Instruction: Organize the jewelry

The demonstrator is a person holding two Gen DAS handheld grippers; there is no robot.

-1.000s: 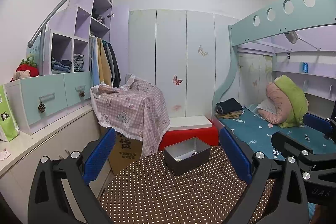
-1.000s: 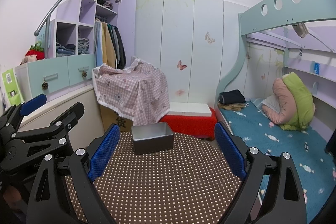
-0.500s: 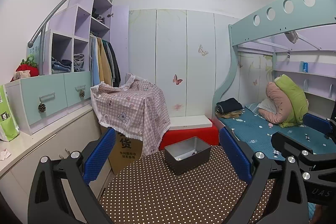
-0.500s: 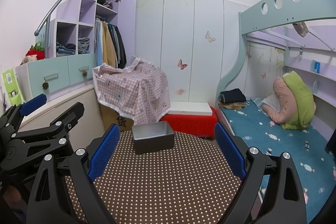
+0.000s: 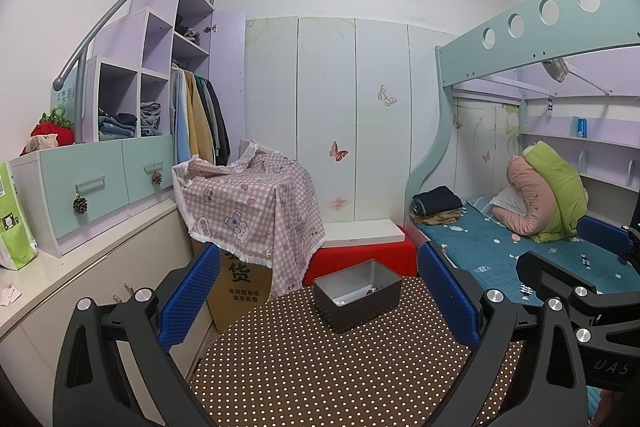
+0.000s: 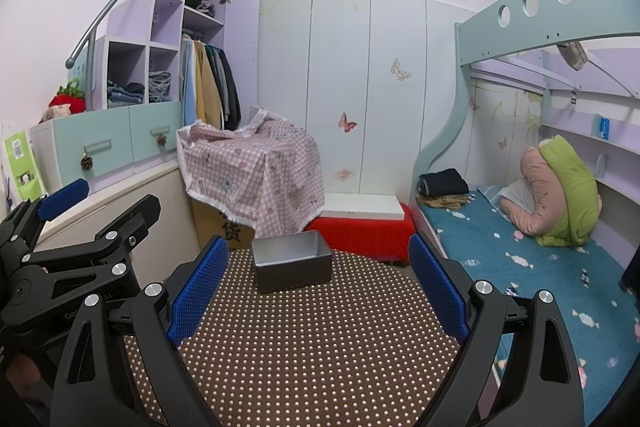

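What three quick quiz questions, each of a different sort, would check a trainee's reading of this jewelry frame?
1. True or false: the left tool is shut on a necklace.
2. Where does the metal box stand? A) on the bed B) on the dotted table C) on the red bench
3. Fill in: in the left wrist view, small items lie ___ the box.

Key: 1 false, both it and the right tool are open and empty; 2 B; 3 inside.
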